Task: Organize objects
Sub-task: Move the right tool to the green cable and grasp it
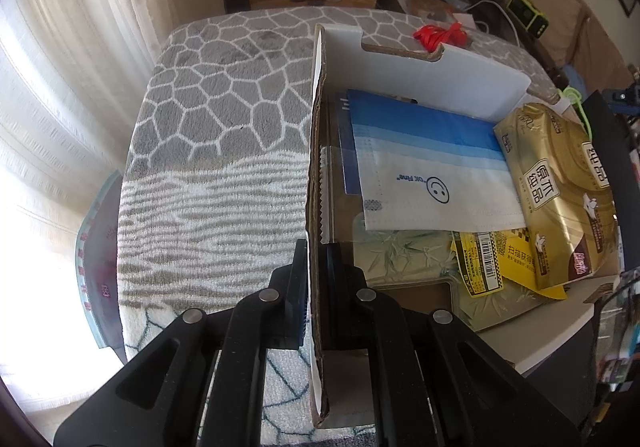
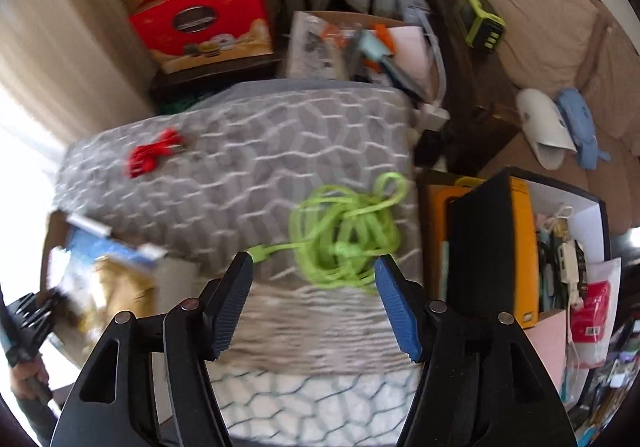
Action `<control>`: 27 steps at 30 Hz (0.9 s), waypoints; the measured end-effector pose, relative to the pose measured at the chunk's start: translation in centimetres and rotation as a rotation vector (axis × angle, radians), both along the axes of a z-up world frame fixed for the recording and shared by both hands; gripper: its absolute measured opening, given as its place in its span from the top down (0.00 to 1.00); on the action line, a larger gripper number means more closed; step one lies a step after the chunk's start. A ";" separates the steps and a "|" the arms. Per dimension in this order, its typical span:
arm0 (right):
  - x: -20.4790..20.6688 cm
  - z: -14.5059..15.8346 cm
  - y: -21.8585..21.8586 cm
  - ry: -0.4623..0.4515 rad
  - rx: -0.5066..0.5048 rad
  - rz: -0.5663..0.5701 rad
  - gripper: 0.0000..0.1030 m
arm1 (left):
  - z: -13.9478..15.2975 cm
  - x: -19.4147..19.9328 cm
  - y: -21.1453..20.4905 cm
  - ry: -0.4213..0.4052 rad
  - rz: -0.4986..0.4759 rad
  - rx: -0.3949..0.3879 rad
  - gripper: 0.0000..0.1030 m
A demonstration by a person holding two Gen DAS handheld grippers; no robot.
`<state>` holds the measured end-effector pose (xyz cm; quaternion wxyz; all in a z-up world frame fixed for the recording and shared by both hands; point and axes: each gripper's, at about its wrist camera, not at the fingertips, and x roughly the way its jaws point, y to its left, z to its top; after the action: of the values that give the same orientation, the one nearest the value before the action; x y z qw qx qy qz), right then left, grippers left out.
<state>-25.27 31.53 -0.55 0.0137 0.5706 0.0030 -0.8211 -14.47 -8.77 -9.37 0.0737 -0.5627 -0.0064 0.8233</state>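
- Now, left gripper (image 1: 317, 279): fingers pinch the side wall of the cardboard box (image 1: 316, 151), lower centre of left wrist view, pads tight on both faces of the wall.
- Inside box, right of the wall: face mask pack (image 1: 432, 175) w/ smiley print, gold tissue pack (image 1: 560, 191) at right edge, yellow packet (image 1: 492, 259) below.
- Right gripper (image 2: 314, 271): fingers spread wide, nothing betw. them; frame blurred.
- Just above its tips, centre of right wrist view: green cord bundle (image 2: 344, 235) on the grey patterned mat (image 2: 240, 151).
- Red cord (image 2: 154, 157) upper left on mat, well apart from green one.
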 end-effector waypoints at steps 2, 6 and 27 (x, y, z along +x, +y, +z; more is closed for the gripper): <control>-0.4 -1.1 1.2 0.006 -0.001 -0.016 0.34 | 0.0 0.0 0.1 -0.001 -0.003 -0.008 0.94; -1.1 -3.2 2.3 0.001 -0.014 -0.022 0.32 | 0.1 0.1 0.3 -0.001 -0.005 -0.017 0.94; -3.9 -8.2 0.5 -0.036 0.029 -0.024 0.50 | -0.1 0.0 0.4 -0.001 -0.002 -0.026 0.94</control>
<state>-29.16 32.04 -8.76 -0.0043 0.5856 0.0076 -0.8106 -14.49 -8.37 -9.43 0.0671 -0.5639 0.0047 0.8231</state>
